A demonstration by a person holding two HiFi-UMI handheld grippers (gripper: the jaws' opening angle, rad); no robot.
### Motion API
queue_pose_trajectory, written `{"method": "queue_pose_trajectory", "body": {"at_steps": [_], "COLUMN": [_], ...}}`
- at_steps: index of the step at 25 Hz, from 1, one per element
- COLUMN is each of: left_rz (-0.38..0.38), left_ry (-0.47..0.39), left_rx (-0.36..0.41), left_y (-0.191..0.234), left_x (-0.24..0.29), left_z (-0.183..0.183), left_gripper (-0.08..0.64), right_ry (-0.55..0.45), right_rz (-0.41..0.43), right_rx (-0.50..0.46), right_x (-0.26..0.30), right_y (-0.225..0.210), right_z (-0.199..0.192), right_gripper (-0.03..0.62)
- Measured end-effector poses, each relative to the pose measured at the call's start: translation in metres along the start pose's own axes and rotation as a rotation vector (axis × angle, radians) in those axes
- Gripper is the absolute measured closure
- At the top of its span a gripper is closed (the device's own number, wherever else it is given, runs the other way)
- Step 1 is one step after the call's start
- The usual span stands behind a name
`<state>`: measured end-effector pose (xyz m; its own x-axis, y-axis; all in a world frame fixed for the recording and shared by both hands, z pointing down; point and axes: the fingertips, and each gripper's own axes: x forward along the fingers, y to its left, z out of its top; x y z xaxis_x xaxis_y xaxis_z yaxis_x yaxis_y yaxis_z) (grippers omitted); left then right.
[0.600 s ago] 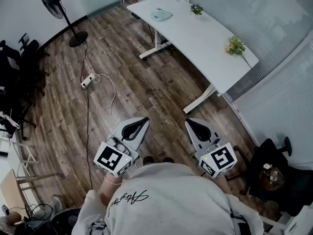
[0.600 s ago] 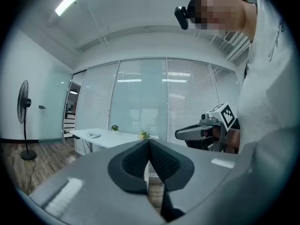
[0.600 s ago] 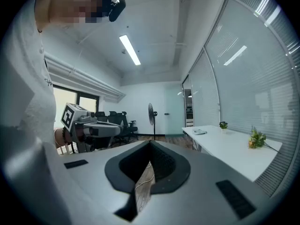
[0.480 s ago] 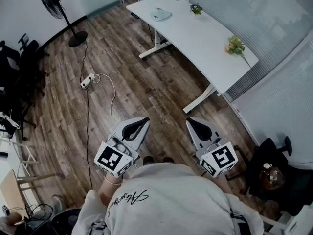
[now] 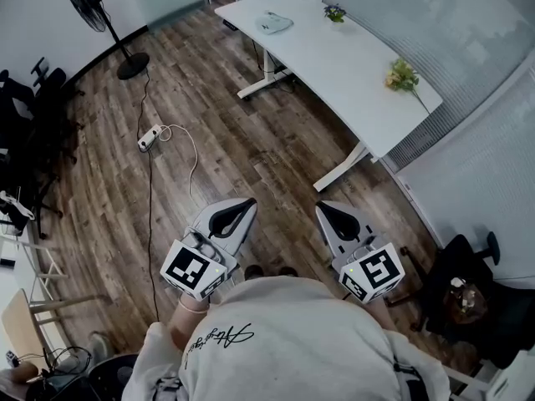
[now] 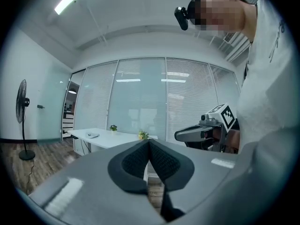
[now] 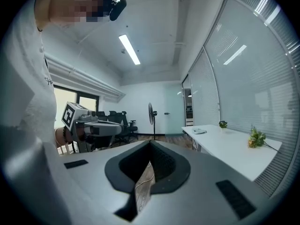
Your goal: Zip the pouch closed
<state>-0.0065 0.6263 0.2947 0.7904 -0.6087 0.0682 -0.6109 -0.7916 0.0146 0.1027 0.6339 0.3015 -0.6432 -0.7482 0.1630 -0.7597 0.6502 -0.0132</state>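
Observation:
The pouch (image 5: 275, 25), a small pale blue-green thing, lies at the far end of the white table (image 5: 351, 73), well away from both grippers. It also shows small in the left gripper view (image 6: 92, 135) and in the right gripper view (image 7: 199, 131). My left gripper (image 5: 248, 205) and right gripper (image 5: 322, 210) are held side by side in front of the person's chest, above the wooden floor. Both point toward the table. The left gripper (image 6: 149, 142) has its jaws together with nothing between them. The right gripper (image 7: 150, 144) is likewise shut and empty.
Two small plants stand on the table, a dark one (image 5: 336, 13) at the far end and a yellow-green one (image 5: 402, 78) nearer. A standing fan (image 5: 100, 11), a power strip (image 5: 150, 138) with cables, and dark office chairs (image 5: 25, 115) are at the left. Another chair (image 5: 468, 291) is at the right.

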Motion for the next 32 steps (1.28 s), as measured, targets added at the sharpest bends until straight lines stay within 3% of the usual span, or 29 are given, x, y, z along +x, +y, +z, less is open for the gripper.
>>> {"method": "queue_pose_trajectory", "body": {"at_steps": [15,16,18,21,24,32], "left_rz": [-0.01,0.0,0.022,0.068,0.108,0.131], "left_ry": [0.011,0.019,0.035,0.027,-0.017,-0.034], "left_rx": [0.004,0.009,0.023,0.016,0.012,0.004], "left_y": [0.0,0.001,0.004,0.013,0.021,0.029], "left_x": [-0.005,-0.004,-0.002,-0.003,-0.009,-0.01], "left_z": [0.0,-0.002,-0.004,-0.001,0.006,0.004], "left_gripper": [0.565,0.533,0.353,0.268,0.217,0.187], "right_ry": [-0.015,-0.014,-0.006,-0.027,-0.066,-0.064], "right_rz": [0.003,0.002,-0.002,-0.034,-0.067,-0.077], "right_rx": [-0.008,-0.01,-0.004,0.032,0.078,0.063], "right_x": [0.006,0.007,0.009,0.011,0.01,0.016], "right_y": [0.007,0.008,0.007,0.0,-0.006,-0.007], "right_z": [0.005,0.004,0.002,0.004,0.008,0.003], "right_gripper": [0.589,0.579,0.416,0.338,0.211,0.184]}}
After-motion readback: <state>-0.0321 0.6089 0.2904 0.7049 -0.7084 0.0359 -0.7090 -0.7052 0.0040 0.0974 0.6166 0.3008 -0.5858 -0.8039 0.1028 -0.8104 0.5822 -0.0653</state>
